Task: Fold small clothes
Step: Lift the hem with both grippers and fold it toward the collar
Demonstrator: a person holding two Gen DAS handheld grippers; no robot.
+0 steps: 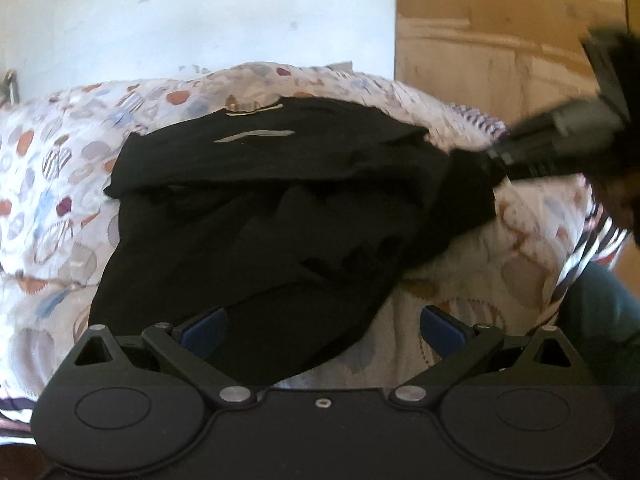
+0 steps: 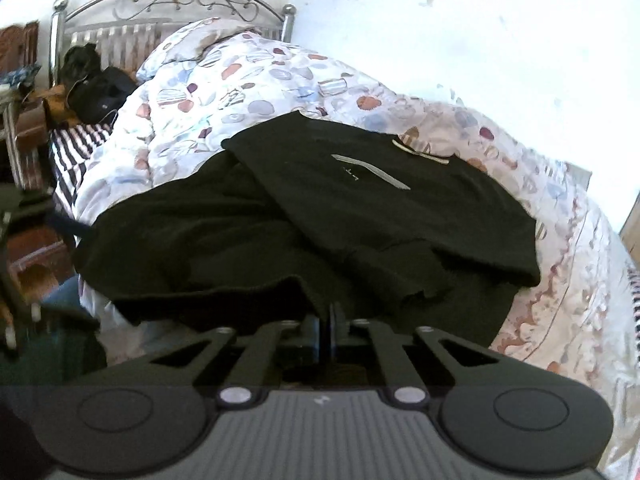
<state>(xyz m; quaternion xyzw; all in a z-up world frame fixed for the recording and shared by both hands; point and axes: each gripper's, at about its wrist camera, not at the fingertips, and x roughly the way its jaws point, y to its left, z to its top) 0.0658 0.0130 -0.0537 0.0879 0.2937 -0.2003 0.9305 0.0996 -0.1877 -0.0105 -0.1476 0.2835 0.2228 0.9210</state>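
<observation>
Black fabric dominated both views: a black garment (image 1: 256, 216) lay rumpled on a bed, spread over a quilt (image 1: 60, 168) printed with rust, blue and grey shapes. Its upper part, folded flat, carried a grey stripe (image 1: 256, 136) and a thin pale trim at the neckline; the lower part was bunched in loose folds beneath it.

In the left wrist view the left tool (image 1: 322, 326) stood spread, its blue pads well apart, with the near hem of the garment draped between them; the left pad lay against the cloth while the right pad sat over bare quilt, and nothing was pinched. Toward two o'clock of that view the right tool (image 1: 496, 156) appeared blurred, its tip at the garment's right corner, which was drawn out toward it in a taut point.

In the right wrist view the right tool (image 2: 328, 328) was pressed together, its pads meeting on the near edge of the black garment (image 2: 360, 216), a fold of cloth rising just ahead of them. The grey stripe (image 2: 372, 172) ran diagonally at about one o'clock from the tool.

At eleven o'clock in that view a metal headboard (image 2: 160, 4) with scrollwork stood against a white wall (image 2: 440, 20), a dark bag (image 2: 100, 88) sat beside the pillow end, and striped sheeting (image 2: 68, 152) showed under the quilt's edge at nine o'clock.
</observation>
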